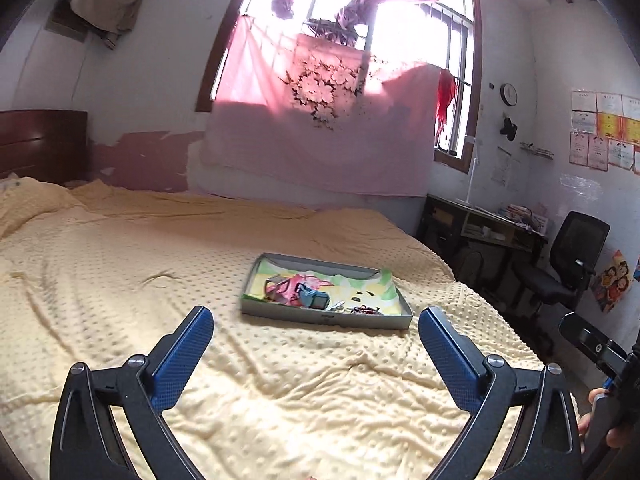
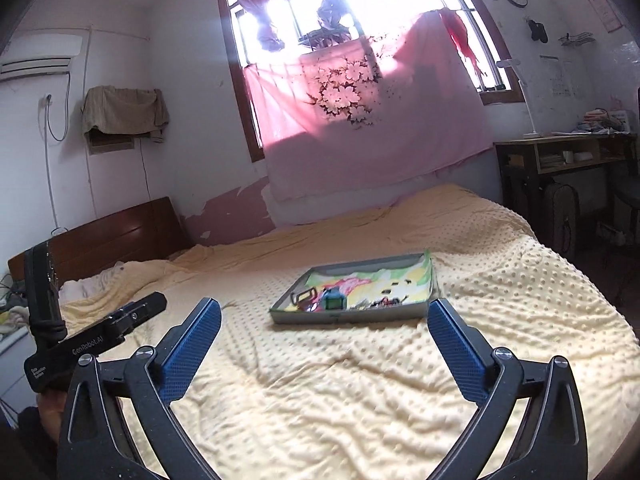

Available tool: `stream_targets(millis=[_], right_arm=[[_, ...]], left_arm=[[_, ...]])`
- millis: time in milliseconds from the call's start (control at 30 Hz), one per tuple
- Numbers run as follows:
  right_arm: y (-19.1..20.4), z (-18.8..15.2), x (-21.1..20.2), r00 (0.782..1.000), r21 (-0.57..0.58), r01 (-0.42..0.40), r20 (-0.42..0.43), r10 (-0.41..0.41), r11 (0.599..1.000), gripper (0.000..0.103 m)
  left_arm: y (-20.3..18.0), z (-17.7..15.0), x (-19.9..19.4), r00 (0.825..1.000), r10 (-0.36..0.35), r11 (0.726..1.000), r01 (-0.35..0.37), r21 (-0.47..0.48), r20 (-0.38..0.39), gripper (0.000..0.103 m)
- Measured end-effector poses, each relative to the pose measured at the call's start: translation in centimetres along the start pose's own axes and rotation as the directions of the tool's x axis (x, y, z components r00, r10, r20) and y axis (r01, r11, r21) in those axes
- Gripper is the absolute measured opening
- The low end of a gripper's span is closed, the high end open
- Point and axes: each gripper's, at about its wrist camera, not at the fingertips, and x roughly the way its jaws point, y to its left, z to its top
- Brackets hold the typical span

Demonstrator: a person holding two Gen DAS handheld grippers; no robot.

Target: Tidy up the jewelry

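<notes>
the grey tray of jewelry is seen on the yellow bed cover, well ahead of both claws. the left gripper and right gripper are spread wide, nothing held. 1 small piece should be approached slowly and pinched squarely.

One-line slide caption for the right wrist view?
Open blue-padded right tongs hover above yellow dotted bedspread, facing shallow grey jewelry tray.

Yellow dotted bed, shallow grey tray
</notes>
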Motion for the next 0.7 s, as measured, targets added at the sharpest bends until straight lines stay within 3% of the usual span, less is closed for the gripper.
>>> stream_targets(millis=[367,700], right_arm=[[1.7,-4.1,-4.6,0.995,0.034,0.013,-0.096,-0.01,0.999,0.102],[2.7,-5.9,-4.5,0.994,-0.042,0.104,-0.029,-0.105,0.994,0.102]], left_arm=[[1.3,-3.6,-4.2,0.997,0.069,0.998,-0.068,0.014,-0.025,0.103],[1.2,-5.3,-4.2,0.994,0.109,0.993,-0.107,0.052,-0.029,0.103]])
